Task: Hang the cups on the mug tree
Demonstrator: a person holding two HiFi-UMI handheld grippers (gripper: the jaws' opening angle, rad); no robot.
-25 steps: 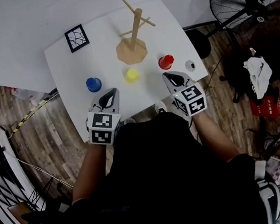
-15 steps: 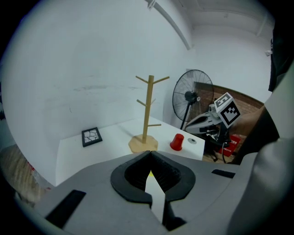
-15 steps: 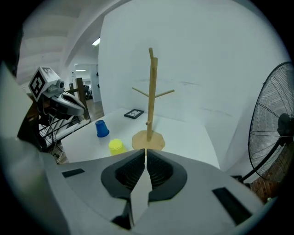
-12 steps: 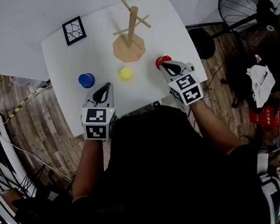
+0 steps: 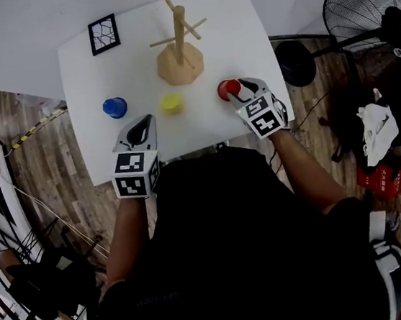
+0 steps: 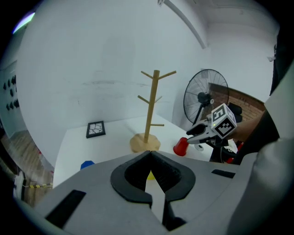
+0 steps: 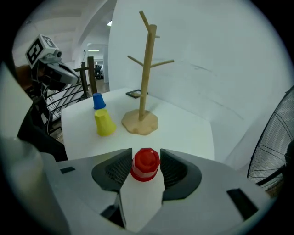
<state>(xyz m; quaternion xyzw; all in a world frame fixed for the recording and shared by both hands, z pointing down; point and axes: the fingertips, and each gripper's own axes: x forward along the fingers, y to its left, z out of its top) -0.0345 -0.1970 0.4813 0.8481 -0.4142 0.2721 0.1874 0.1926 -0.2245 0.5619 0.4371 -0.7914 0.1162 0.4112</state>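
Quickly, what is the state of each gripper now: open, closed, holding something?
Left gripper: closed, holding nothing.
Right gripper: open, its jaws have just been opening; the red cup stands between them, not gripped.

**Hidden and Cropped Parts**

Left gripper view: the left gripper [image 6: 150,153] covers most of the yellow cup [image 6: 149,175] and the lower part of the blue cup [image 6: 86,164]. Head view: the fan [image 5: 372,22] runs past the right edge; the person's torso [image 5: 233,246] hides part of the table [image 5: 103,73] along its near edge.

Left gripper [image 5: 144,125] shut (tilted down)
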